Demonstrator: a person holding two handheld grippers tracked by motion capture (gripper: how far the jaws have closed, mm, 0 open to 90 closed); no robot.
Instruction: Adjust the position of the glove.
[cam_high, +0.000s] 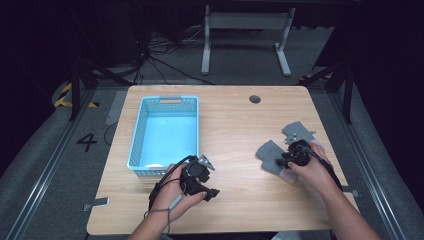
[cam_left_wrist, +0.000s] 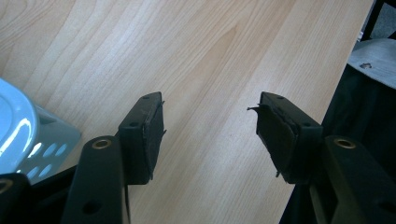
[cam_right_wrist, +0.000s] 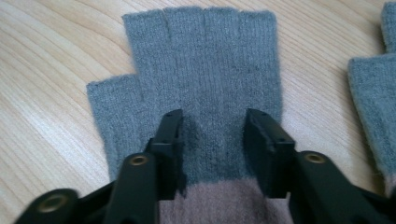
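Observation:
A grey fingerless knit glove with a pinkish cuff lies flat on the wooden table, at the right. My right gripper points down onto its palm near the cuff. The jaws stand partly apart with the fabric between them, slightly puckered and not clamped. From above, this gripper sits in the person's right hand. A second grey glove lies just beyond it. My left gripper is open over bare wood, nothing between its jaws, near the front edge.
A light blue plastic basket stands at the table's left, its near corner close beside my left gripper. A dark round grommet sits near the far edge. The table's right edge runs just past the gloves.

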